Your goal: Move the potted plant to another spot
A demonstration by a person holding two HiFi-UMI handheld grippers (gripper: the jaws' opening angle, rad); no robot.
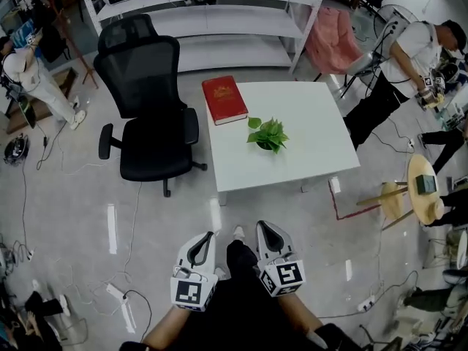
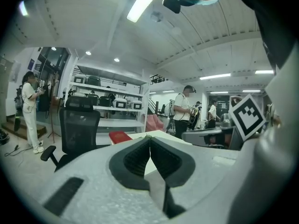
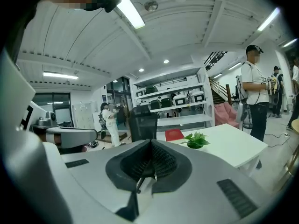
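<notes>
Task is not begun yet. The small green potted plant is seen near the middle of the square white desk, close to a corner of the flat red book, w/ nothing touching it. No new spot is marked. Bare desk is seen in front of the plant and to its right, so a place can prob. be found there. All steps are left: getting close, opening a tool, gripping the pot, lifting it, setting it down.

The left tool and the right tool are held low by the person's legs, well apart from the desk. Each tool's jaws are pressed together tip to tip, and nothing is held between them.

Hard to see: the pot is hidden under the leaves in the head view. Only a dark rim is made out in the right gripper view. In the left gripper view the plant is almost fully blocked by the tool's own body. The pot's shape and material can't be told. A tall black mesh office chair is parked by the book side of the desk; touching or not can't be told.
</notes>
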